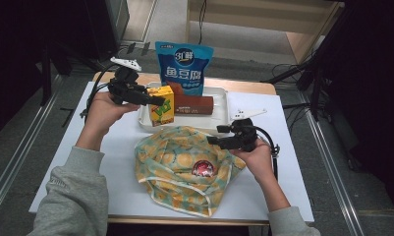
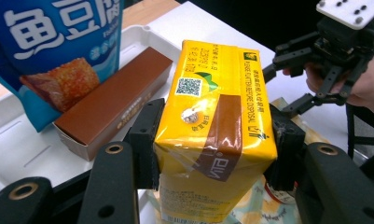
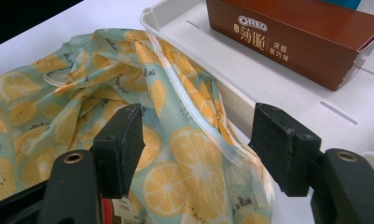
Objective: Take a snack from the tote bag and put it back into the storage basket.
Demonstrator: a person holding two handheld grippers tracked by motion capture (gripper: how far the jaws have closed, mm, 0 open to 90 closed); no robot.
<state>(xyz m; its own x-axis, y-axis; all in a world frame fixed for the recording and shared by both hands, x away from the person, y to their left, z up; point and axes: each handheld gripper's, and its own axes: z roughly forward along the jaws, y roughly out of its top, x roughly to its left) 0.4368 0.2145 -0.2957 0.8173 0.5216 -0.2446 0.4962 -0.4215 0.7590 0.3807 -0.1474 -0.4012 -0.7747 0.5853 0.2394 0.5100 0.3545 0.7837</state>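
Yellow carton (image 2: 215, 126) clamped in left gripper (image 2: 212, 154) (QR code visible close-up); right gripper (image 3: 201, 154) apart.

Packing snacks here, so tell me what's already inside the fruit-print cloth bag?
Through the opening of the fruit-print bag, one round red item shows, its label too small to read. The folded fabric covers the rest of the inside, so anything else there is hidden.

The brown box (image 3: 296, 42) is showing "OREO" above Chinese characters. The yellow drink carton (image 2: 217, 126) is carrying "PLEASE FLATTEN BEFORE DISPOSAL" beside a QR code (brand reading "Vita", inverted). The blue pouch (image 1: 183, 66) is displaying large Chinese characters under a "3" logo.
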